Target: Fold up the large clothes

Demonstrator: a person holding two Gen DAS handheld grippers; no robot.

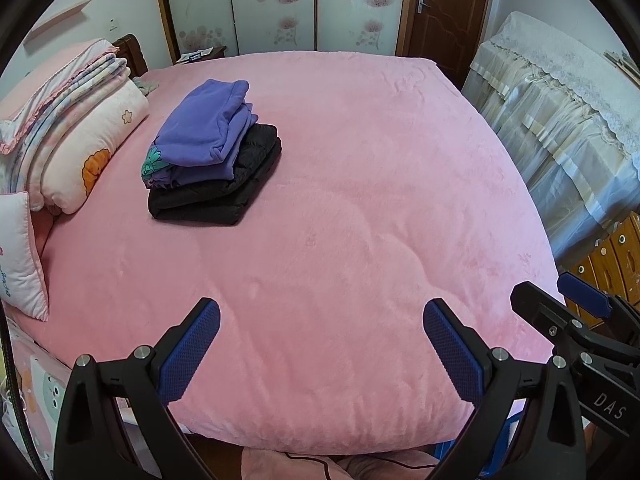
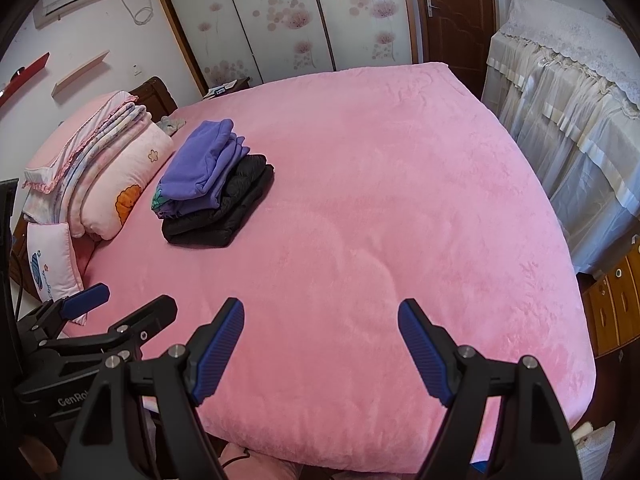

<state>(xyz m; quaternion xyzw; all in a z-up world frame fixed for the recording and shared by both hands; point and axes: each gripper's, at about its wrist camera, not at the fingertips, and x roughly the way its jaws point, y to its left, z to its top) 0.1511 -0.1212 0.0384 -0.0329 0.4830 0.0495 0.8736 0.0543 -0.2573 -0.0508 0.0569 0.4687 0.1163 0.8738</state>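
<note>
Both hand-held grippers hover side by side over the near edge of the bed [image 1: 360, 200], pointing down at the pink cover. Left hand-held gripper [image 1: 320, 356]: jaws wide apart, nothing between them. Right hand-held gripper [image 2: 320, 354]: same, wide and empty.

Folded stack [image 1: 212, 156] sits far left on the bed, near the bedding pile [image 1: 80, 136]: purple garment [image 1: 204, 124] on top of black garment [image 1: 224, 192], both squared up. No unfolded garment visible on the bed in either view.

My read: between items, or finished. Those two look done and nothing is in hand. Next move needs a fresh garment brought in and spread flat on the free stretch of bed; where one would come from isn't visible. Something pinkish lies below the bed edge, can't tell what.
</note>
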